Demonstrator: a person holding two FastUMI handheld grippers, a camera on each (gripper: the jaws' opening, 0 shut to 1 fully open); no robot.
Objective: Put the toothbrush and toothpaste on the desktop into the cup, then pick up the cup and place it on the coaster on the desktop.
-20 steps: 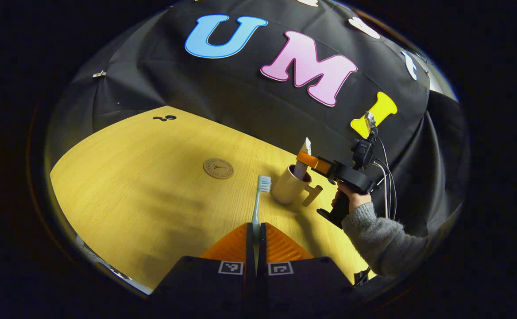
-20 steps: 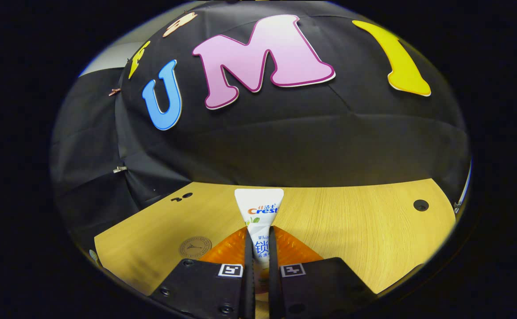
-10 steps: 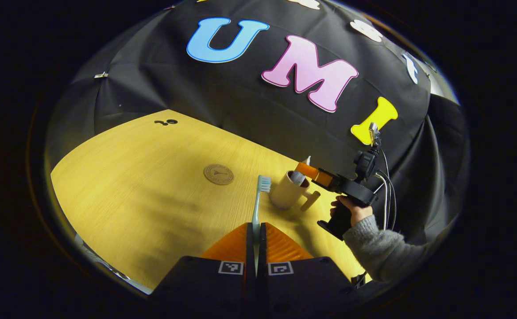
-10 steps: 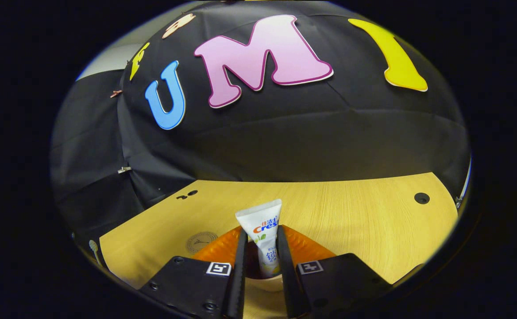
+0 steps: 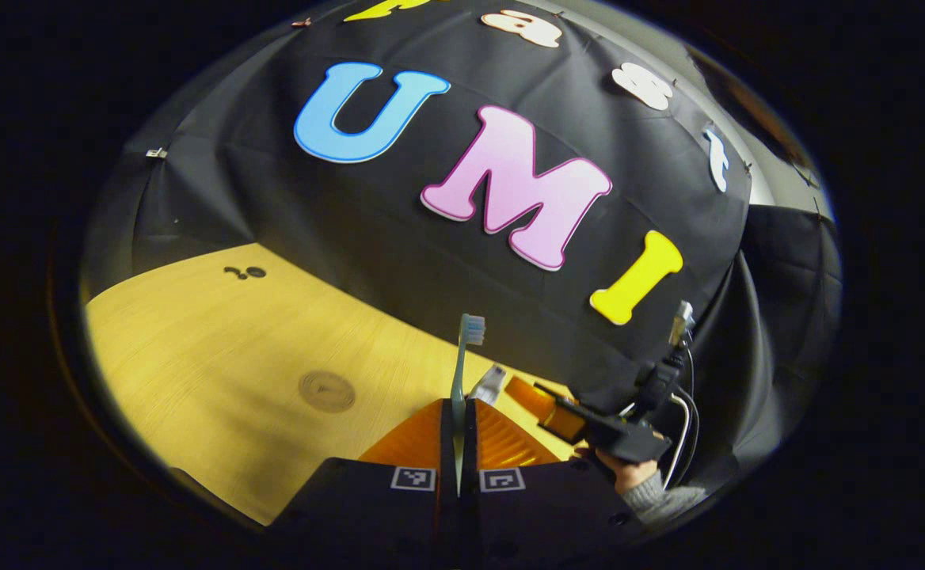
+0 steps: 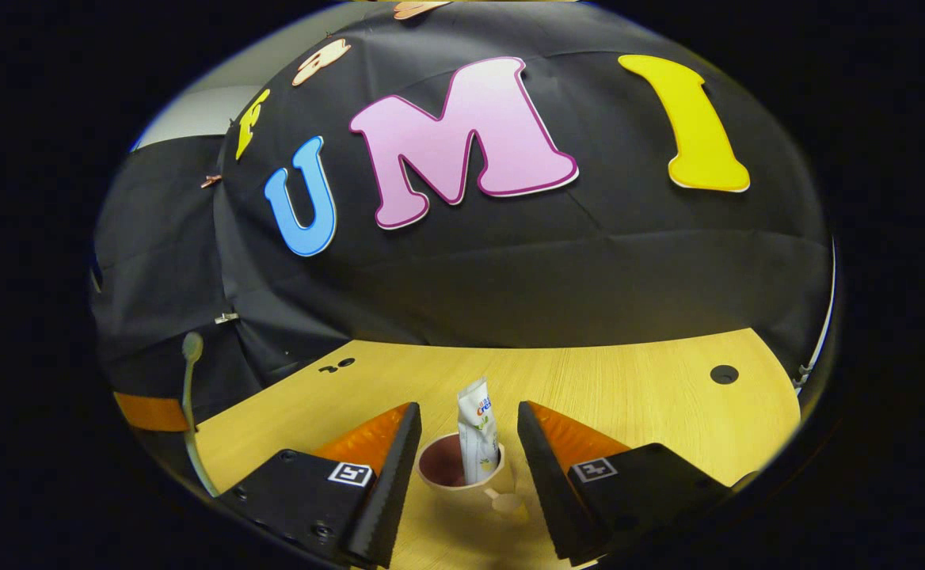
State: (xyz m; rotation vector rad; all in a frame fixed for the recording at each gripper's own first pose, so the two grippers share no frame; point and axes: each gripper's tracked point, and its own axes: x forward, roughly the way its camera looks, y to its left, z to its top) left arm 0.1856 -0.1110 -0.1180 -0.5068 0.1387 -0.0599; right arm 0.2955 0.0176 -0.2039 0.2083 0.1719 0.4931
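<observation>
My left gripper (image 5: 458, 412) is shut on the stem of a pale blue toothbrush (image 5: 462, 356), which stands upright with its bristles on top. From the right gripper view the same toothbrush (image 6: 188, 396) hangs at the far left. The toothpaste tube (image 6: 476, 431) stands in the beige cup (image 6: 439, 479), leaning on its rim. Around the tube my right gripper (image 6: 468, 416) stands open, its fingers well apart from it. In the left gripper view the tube's top (image 5: 490, 381) and the right gripper (image 5: 546, 400) show just past my fingers. The round coaster (image 5: 326, 391) lies flat on the wooden table (image 5: 193, 348).
A hand in a grey sleeve (image 5: 645, 491) holds the right gripper, with cables rising behind it. The table has a round cable hole (image 6: 722, 374) at the right and small dark holes (image 5: 245, 272) near the back wall. The cup's handle (image 6: 506, 500) points toward the right gripper's camera.
My right gripper has opened and let the toothpaste drop into the cup. My left gripper has lifted the toothbrush and brought it closer to the cup.
</observation>
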